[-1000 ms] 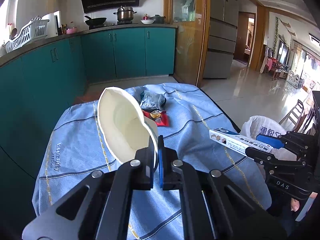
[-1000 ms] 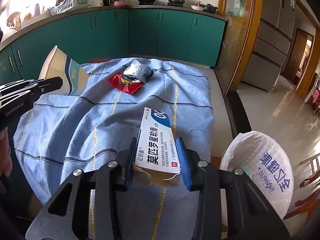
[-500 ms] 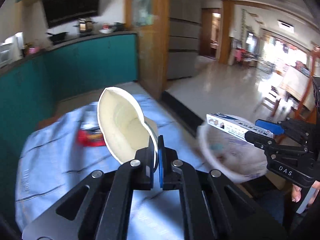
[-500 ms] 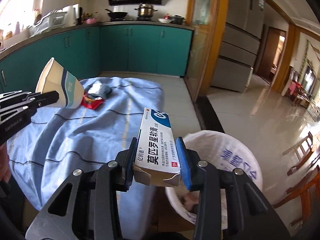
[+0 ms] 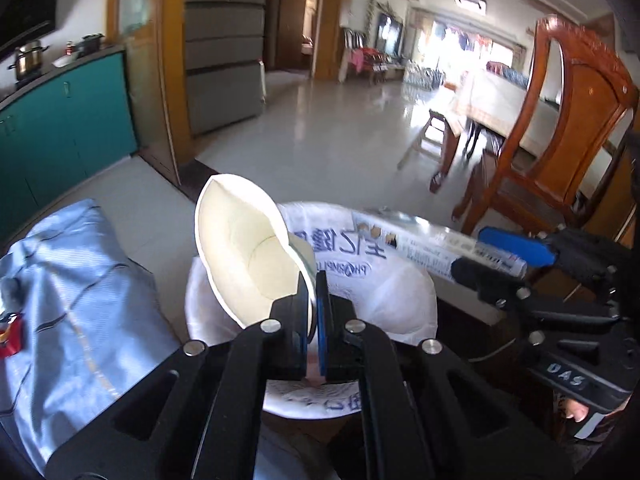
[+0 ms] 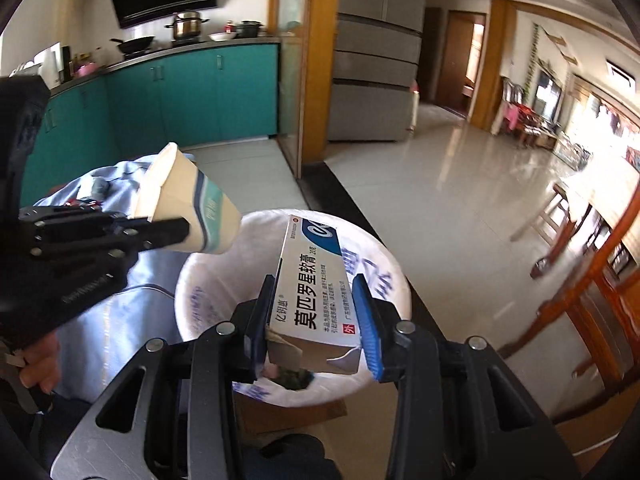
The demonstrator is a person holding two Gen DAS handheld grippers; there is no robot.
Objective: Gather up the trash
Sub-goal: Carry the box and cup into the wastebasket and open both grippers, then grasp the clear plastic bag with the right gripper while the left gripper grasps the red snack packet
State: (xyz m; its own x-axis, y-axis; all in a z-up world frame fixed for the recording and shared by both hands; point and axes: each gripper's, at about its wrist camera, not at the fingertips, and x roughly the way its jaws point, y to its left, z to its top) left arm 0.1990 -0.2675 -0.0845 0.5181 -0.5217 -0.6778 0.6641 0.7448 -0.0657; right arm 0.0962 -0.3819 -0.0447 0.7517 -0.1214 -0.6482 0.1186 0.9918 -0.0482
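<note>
Both tools have swung from the desk (image 5: 80,280) to above the bin (image 6: 392,280): left tool (image 5: 313,300) pinches a cup (image 5: 244,248), right tool (image 6: 316,312) clamps a box (image 6: 316,280).

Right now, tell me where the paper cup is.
The paper cup is pinched by its rim in the left gripper, over the white-lined bin, left of the box.

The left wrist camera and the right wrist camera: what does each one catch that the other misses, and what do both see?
Only the left wrist view shows the paper cup's cream inside and the wooden chair. Only the right wrist view shows the box's printed face and the wok. Both show the cup in the left gripper, the box in the right gripper, the lined trash bin and the blue tablecloth.
</note>
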